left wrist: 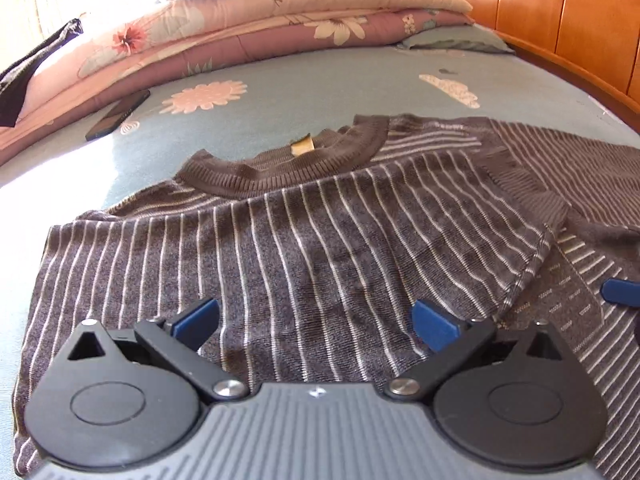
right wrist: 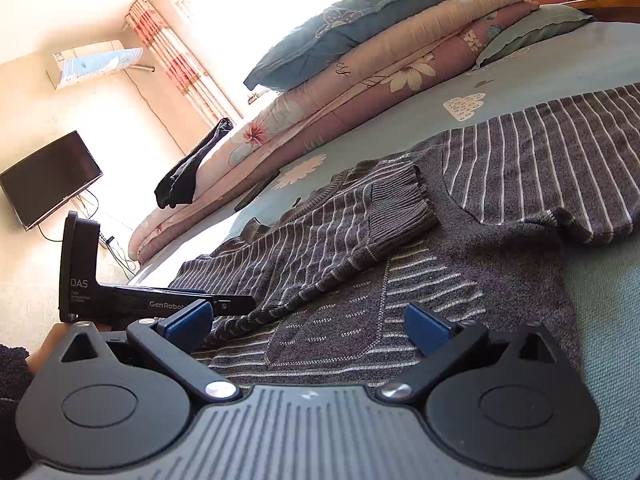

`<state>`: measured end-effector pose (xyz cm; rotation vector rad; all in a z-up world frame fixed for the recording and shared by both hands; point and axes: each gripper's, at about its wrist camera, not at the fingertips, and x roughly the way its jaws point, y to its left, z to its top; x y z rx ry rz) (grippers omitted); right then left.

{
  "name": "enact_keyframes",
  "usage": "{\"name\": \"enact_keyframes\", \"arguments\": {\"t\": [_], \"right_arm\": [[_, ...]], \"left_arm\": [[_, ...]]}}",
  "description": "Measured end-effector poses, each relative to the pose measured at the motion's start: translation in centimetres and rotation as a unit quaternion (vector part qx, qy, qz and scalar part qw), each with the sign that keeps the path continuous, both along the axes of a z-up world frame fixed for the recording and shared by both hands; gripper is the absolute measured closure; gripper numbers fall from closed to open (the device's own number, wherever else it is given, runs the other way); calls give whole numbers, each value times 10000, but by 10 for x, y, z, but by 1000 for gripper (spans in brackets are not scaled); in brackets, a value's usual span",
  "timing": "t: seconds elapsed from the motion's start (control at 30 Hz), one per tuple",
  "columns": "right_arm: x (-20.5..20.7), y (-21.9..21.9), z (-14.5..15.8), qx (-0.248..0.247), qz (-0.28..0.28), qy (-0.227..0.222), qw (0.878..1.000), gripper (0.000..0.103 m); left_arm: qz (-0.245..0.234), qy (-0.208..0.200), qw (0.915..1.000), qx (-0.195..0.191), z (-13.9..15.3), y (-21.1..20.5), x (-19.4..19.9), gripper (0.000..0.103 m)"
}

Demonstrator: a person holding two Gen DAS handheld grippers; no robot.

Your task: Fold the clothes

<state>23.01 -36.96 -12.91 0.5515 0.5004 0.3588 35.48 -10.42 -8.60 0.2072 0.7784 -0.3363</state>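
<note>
A grey knitted sweater (left wrist: pixel 320 240) with thin white stripes lies spread on the bed (left wrist: pixel 280 92), whose sheet is blue-green with flower prints. Its ribbed collar (left wrist: pixel 280 168) faces the stacked floral quilts (left wrist: pixel 240 28) and pillows. One sleeve (right wrist: pixel 320 240) is folded across the chest, its ribbed cuff (right wrist: pixel 400 204) lying flat. A dark phone (left wrist: pixel 118 115) rests on the sheet at the left, beside the quilts. The left gripper (left wrist: pixel 316 322) hovers low over the sweater's body, blue-padded jaws spread wide, holding nothing. The right gripper (right wrist: pixel 308 326) sits just above the hem side, jaws likewise wide apart and empty.
</note>
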Motion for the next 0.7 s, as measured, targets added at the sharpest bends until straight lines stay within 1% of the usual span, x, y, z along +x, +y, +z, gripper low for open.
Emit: {"name": "enact_keyframes", "arguments": {"t": [0.1, 0.2, 0.37, 0.43, 0.47, 0.53, 0.63, 0.7], "right_arm": [[0, 0, 0, -3, 1, 0, 10000, 0], [0, 1, 0, -4, 2, -1, 10000, 0], [0, 0, 0, 0, 1, -1, 10000, 0], [0, 0, 0, 0, 1, -1, 10000, 0], [0, 0, 0, 0, 2, -1, 10000, 0], [0, 0, 0, 3, 2, -1, 10000, 0], [-1, 0, 0, 5, 2, -2, 10000, 0], [-1, 0, 0, 5, 2, -2, 10000, 0]], "left_arm": [[242, -9, 9996, -167, 2, 10, 2, 1], [513, 151, 9983, -233, -2, 21, 5, 1], [808, -35, 9956, -467, 0, 43, -9, 1], [935, 29, 9945, -459, -2, 51, -8, 1], [994, 101, 9941, -420, -4, 54, -7, 1], [1050, 402, 9935, -148, -12, 56, -2, 1], [884, 268, 9956, 172, -12, 54, -14, 1], [861, 313, 9956, 178, -11, 59, -20, 0]]}}
